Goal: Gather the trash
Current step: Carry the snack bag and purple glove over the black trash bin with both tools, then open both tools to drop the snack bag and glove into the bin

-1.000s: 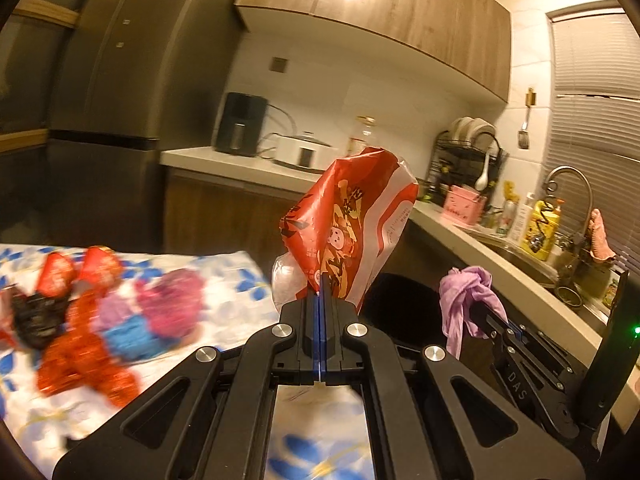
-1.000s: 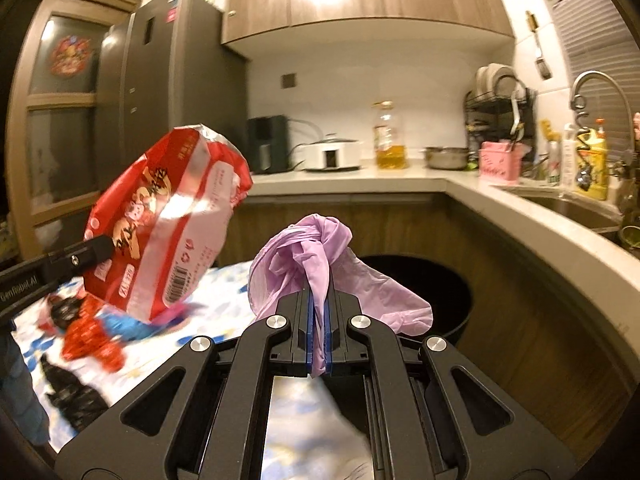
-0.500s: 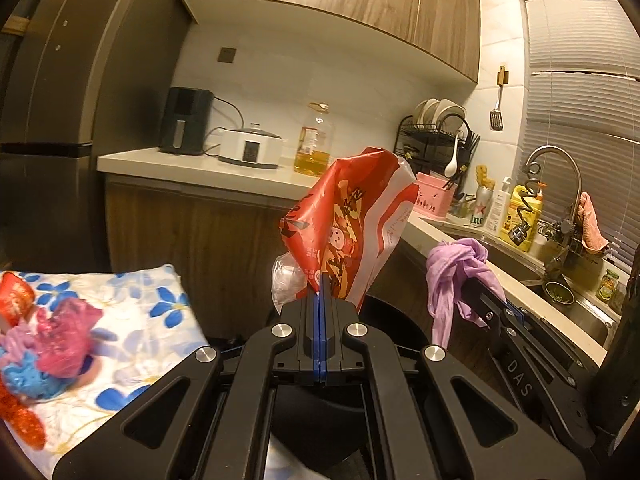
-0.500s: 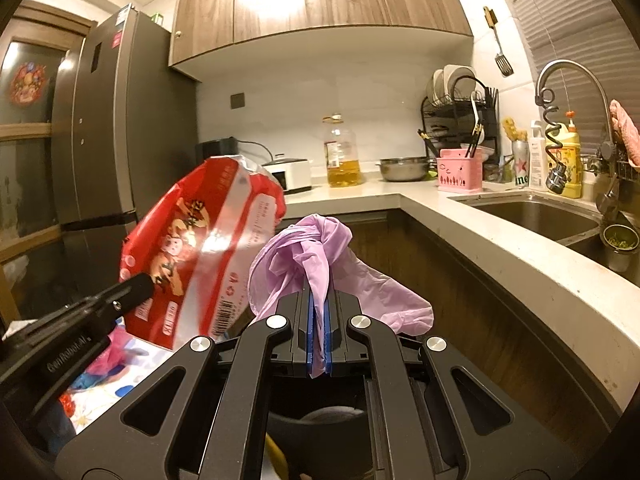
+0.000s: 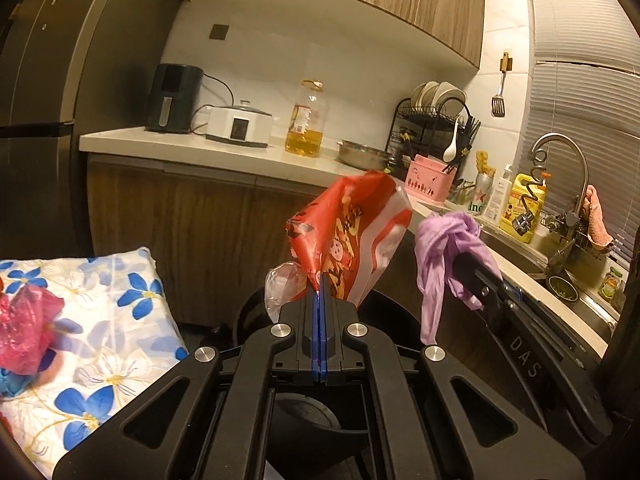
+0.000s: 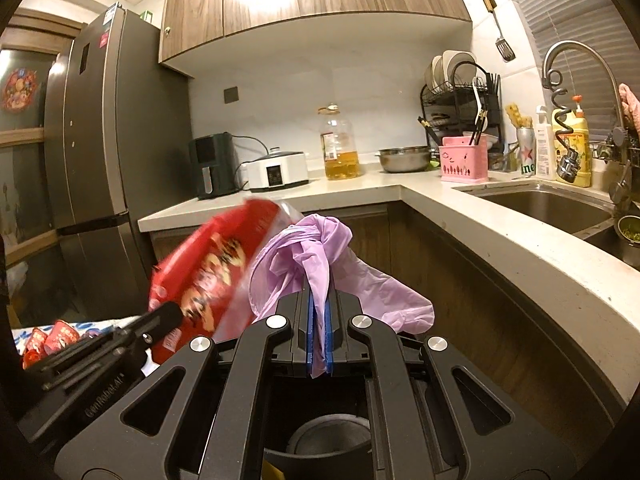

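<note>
My left gripper is shut on a red and white snack bag, held upright above a black trash bin. The bag also shows blurred in the right wrist view, with the left gripper at its base. My right gripper is shut on a crumpled purple plastic bag, also over the bin. In the left wrist view the purple bag hangs from the right gripper just right of the snack bag.
A table with a blue-flower cloth at the left carries pink and red wrappers. Wooden cabinets and a white L-shaped counter with sink, oil bottle and appliances stand behind the bin. A fridge is at the left.
Both grippers have swung right, away from the table, and now hang over the bin with their bags. The snack bag has tilted and is blurred by motion.
</note>
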`<state>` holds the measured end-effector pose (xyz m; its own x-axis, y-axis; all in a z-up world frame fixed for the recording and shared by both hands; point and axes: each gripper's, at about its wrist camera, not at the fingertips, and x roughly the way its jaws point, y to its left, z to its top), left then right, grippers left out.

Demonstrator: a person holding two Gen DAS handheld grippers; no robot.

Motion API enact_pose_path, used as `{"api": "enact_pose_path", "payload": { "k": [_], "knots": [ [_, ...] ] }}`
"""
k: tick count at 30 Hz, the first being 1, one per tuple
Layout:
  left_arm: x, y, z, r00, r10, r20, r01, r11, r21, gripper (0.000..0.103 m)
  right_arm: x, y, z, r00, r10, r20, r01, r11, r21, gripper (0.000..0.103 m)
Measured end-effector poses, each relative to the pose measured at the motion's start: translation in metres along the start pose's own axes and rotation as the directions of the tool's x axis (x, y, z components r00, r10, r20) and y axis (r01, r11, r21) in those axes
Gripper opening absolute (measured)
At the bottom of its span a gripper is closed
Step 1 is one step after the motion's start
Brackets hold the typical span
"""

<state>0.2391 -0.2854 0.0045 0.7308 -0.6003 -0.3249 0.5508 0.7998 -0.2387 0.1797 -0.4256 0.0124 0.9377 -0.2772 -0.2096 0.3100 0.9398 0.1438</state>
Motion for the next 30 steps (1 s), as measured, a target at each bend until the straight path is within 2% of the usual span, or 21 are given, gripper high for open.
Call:
{"api": "enact_pose_path", "payload": {
  "k": [2,3,5,6,7,9,10,11,15,16,17,20,23,25,30],
  "knots": [
    [0.005,0.000,-0.001,1.000,-0.003,-0.009,0.003,1.000,0.004,0.001,0.004,-0.002,0.000,1.000,-0.003,-0.006,0.003,1.000,-0.002,0.006],
    [0.007,0.000,-0.002,1.000,-0.005,-0.013,0.005,1.000,0.005,0.003,0.006,-0.003,0.000,1.000,-0.004,-0.008,0.004,1.000,-0.001,0.011],
    [0.011,0.002,-0.004,1.000,-0.015,-0.021,0.015,1.000,-0.005,0.016,0.010,-0.006,-0.002,1.000,-0.004,-0.013,0.004,1.000,0.004,0.022],
    [0.012,0.004,-0.004,1.000,-0.017,-0.022,0.017,1.000,-0.013,0.025,0.012,-0.007,-0.002,1.000,-0.007,-0.015,0.007,1.000,0.006,0.030],
    [0.013,0.006,-0.005,1.000,-0.021,-0.023,0.021,1.000,-0.024,0.033,0.014,-0.008,-0.002,1.000,-0.008,-0.018,0.008,1.000,0.008,0.033],
    [0.015,0.011,-0.007,0.999,-0.013,-0.032,0.012,0.999,-0.038,0.035,0.016,-0.011,-0.003,1.000,-0.018,-0.024,0.018,1.000,0.014,0.038],
    [0.015,0.014,-0.007,0.999,-0.009,-0.035,0.008,0.999,-0.047,0.039,0.017,-0.013,-0.002,0.999,-0.021,-0.025,0.021,1.000,0.017,0.039],
    [0.014,0.017,-0.008,0.999,-0.002,-0.036,0.000,0.998,-0.058,0.047,0.017,-0.014,-0.002,0.999,-0.023,-0.027,0.024,0.999,0.022,0.044],
    [0.006,0.025,-0.010,0.999,0.028,-0.030,-0.030,0.996,-0.078,0.065,0.014,-0.017,-0.006,0.999,-0.031,-0.040,0.032,0.999,0.033,0.054],
    [0.002,0.026,-0.011,0.998,0.052,-0.026,-0.054,0.996,-0.075,0.074,0.013,-0.016,-0.007,0.999,-0.032,-0.041,0.033,0.999,0.032,0.058],
    [-0.002,0.027,-0.013,0.997,0.070,-0.022,-0.072,0.995,-0.071,0.078,0.011,-0.016,-0.008,0.998,-0.033,-0.045,0.034,0.999,0.031,0.063],
    [-0.013,0.030,-0.016,0.992,0.124,-0.024,-0.126,0.991,-0.056,0.087,0.005,-0.012,-0.013,0.998,-0.030,-0.058,0.032,0.999,0.028,0.072],
    [-0.025,0.033,-0.019,0.980,0.197,-0.013,-0.198,0.980,-0.032,0.089,-0.001,-0.006,-0.019,0.997,-0.026,-0.077,0.028,0.999,0.017,0.077],
    [-0.033,0.036,-0.021,0.971,0.238,-0.010,-0.238,0.971,-0.019,0.095,-0.005,-0.001,-0.022,0.996,-0.022,-0.084,0.023,1.000,0.010,0.080],
    [-0.055,0.046,-0.023,0.948,0.317,-0.006,-0.317,0.948,-0.017,0.097,-0.019,0.009,-0.025,0.996,-0.031,-0.083,0.030,0.999,-0.010,0.083]
  ]
}}
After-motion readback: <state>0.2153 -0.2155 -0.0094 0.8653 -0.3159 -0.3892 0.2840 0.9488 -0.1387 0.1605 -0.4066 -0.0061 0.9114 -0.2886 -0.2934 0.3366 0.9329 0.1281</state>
